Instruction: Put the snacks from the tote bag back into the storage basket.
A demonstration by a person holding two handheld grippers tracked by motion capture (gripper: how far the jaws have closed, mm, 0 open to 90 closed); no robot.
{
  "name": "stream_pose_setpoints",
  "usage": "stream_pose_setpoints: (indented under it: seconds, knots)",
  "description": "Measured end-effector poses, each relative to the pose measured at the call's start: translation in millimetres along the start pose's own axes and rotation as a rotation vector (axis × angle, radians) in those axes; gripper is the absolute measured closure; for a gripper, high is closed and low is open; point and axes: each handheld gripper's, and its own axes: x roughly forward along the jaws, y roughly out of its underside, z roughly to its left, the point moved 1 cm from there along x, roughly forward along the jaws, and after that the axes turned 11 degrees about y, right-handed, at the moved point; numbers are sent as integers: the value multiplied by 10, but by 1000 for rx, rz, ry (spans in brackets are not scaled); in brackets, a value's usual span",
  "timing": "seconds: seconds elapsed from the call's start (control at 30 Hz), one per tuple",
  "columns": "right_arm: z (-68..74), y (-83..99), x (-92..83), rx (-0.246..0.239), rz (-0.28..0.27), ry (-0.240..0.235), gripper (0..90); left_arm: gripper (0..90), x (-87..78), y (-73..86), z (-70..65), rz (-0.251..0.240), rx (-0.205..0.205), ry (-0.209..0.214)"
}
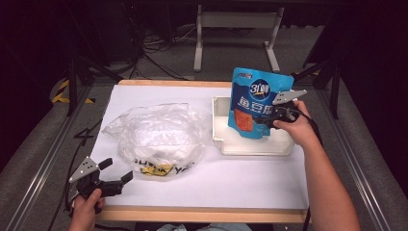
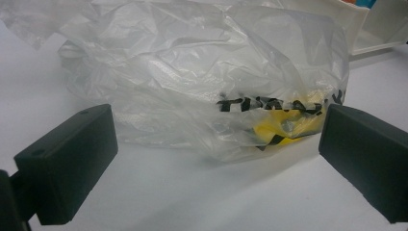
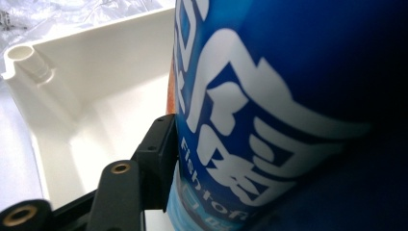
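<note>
Where the right gripper (image 1: 269, 120) meets the blue pouch (image 1: 257, 103), its jaws stand on either side of the pouch's right edge, above the white tray (image 1: 219, 139). In the right gripper view one black jaw lies flat against the printed face of the blue pouch (image 3: 269, 110); the second jaw is hidden behind the pack, so whether the pads press on it cannot be told. The pouch stands upright, tilted slightly, its lower end inside the tray and its top well above the rim. The person's right hand (image 1: 293, 127) grasps the gripper body from the right.

The white tray (image 3: 96, 96) sits on the right half of the white table (image 1: 250, 178), its near wall parallel to the table edge.

The left gripper (image 1: 113, 173) rests near the front left corner of the table, held by the left hand (image 1: 86, 204). Its jaws stand wide apart with nothing between them. In the left gripper view they point at the clear plastic bag (image 2: 192, 82), which lies crumpled just ahead of them, apart from both pads. The clear plastic bag (image 1: 154, 137) occupies the table's left centre, beside the tray; black lettering and a yellow patch show at its near edge.
</note>
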Motion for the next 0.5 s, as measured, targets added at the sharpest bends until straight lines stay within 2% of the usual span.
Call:
stream_pose_setpoints:
  seconds: [0.13,0.3,0.5]
  knots:
    - [-53,50,-51,-33,45,47,362,6,0,-1,1,0,1,1]
    - [-86,109,-112,-18,61,84,302,6,7,-3,-8,1,3,0]
    - [-77,125,-119,2,67,104,256,6,3,-2,-7,0,3,0]
